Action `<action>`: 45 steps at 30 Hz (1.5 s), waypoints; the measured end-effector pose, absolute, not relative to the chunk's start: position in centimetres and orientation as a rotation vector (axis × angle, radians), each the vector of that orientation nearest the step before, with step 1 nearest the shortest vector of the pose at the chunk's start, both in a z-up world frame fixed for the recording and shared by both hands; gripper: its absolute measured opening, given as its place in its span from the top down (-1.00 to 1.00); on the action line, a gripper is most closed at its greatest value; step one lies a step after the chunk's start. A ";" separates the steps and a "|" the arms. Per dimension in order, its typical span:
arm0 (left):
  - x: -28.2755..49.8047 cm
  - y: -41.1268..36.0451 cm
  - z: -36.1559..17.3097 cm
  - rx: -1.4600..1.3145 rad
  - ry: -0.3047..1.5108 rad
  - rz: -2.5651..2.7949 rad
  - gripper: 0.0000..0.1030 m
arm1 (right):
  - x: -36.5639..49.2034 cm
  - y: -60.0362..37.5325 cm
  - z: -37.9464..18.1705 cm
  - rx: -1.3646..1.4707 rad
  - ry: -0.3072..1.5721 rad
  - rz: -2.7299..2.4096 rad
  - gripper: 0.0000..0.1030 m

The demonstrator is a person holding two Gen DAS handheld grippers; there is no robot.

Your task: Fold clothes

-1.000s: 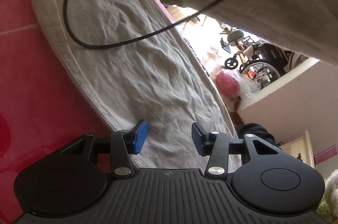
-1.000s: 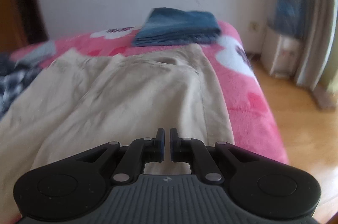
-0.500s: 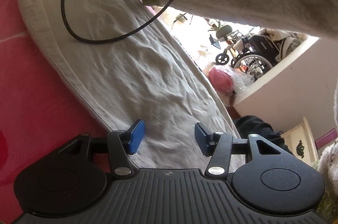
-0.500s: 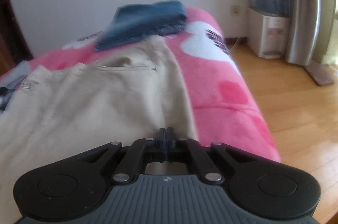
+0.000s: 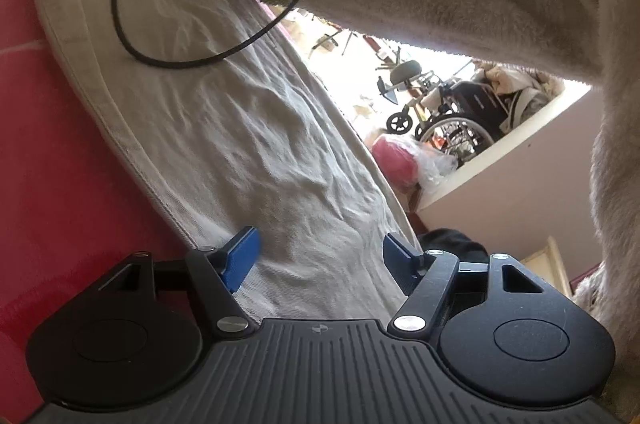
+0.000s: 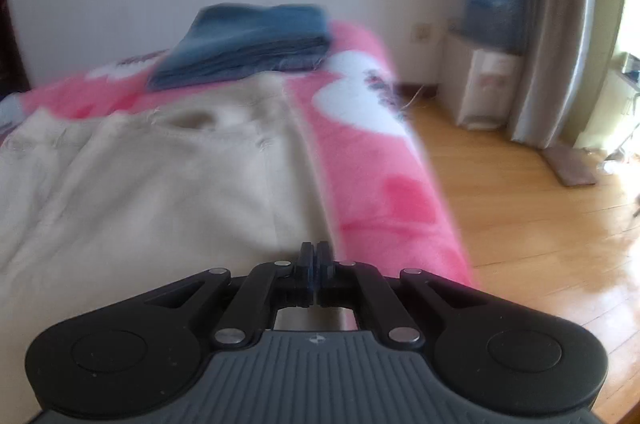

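Trousers (image 6: 152, 184) in beige lie spread flat on our pink blanket (image 6: 380, 164), waistband toward the folded blue jeans (image 6: 248, 44) beyond. Our right gripper (image 6: 313, 256) has its fingers pressed together at the trouser edge; whether cloth is pinched between them we cannot tell. Our left gripper (image 5: 320, 256) hovers spread wide over the fabric, probably ready to take a second hold. No writing is legible anywhere.

A home bedroom: pink blanketed bed (image 6: 376, 160), wooden floor (image 6: 540, 224), water dispenser (image 6: 490, 36).
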State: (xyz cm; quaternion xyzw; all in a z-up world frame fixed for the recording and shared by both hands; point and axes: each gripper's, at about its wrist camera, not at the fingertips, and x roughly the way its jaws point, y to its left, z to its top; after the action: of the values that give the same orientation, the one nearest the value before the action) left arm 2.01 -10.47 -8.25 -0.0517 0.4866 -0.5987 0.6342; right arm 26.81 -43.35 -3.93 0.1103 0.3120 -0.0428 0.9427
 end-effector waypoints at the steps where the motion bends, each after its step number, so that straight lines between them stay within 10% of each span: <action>1: 2.1 -10.4 -8.3 -0.129 1.119 -1.366 -0.35 | 26.7 -43.0 -3.9 0.204 0.636 -0.086 0.99; 17: -1.2 -9.0 -5.9 -0.075 1.132 -1.243 -0.35 | 24.3 -32.6 -3.1 0.081 0.837 0.259 0.98; 25: -3.6 -7.7 -4.3 0.091 1.046 -1.129 -0.35 | 12.9 -35.3 3.3 0.146 0.789 0.273 0.97; 45: -9.3 -9.0 -5.0 0.512 0.943 -0.957 -0.35 | -18.8 -29.0 -6.1 0.420 1.344 0.192 0.97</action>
State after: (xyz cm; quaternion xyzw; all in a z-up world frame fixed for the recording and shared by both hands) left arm -9.34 -9.03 -4.97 0.2344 0.4318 -0.4383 0.7527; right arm -18.78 -29.00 -6.07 0.1927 0.6167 0.0881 0.7582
